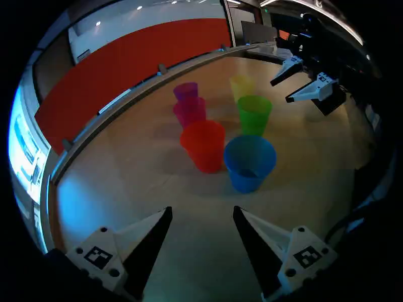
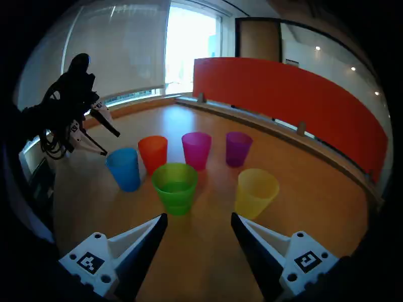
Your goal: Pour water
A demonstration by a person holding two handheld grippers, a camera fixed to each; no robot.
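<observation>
**Station Status: Both Grippers Open, Six Cups on Table**

In the left gripper view, the left gripper [image 1: 201, 216] sits at the bottom centre. Its fingers are spread apart and nothing is between them.

We read the right gripper view from left to right:

- **Upper left:** the left gripper hangs above the wooden table [image 2: 322, 211], fingers apart and empty.
- **Left of centre:** the blue cup [image 2: 123, 168] stands with the orange cup [image 2: 152, 152] just beside it.
- **Centre:** the green cup [image 2: 175, 187] stands lower in the frame, and the magenta cup [image 2: 196, 149] stands above it.
- **Right of centre:** the purple cup [image 2: 238, 148] stands above the yellow cup [image 2: 256, 191].
- **Upper right:** a red partition panel [image 2: 302, 100] borders the table.

All six cups stand upright. We cannot tell whether any of them holds water.

The right gripper [image 2: 198, 221] sits at the bottom centre, fingers apart and empty, just below the green cup.
</observation>
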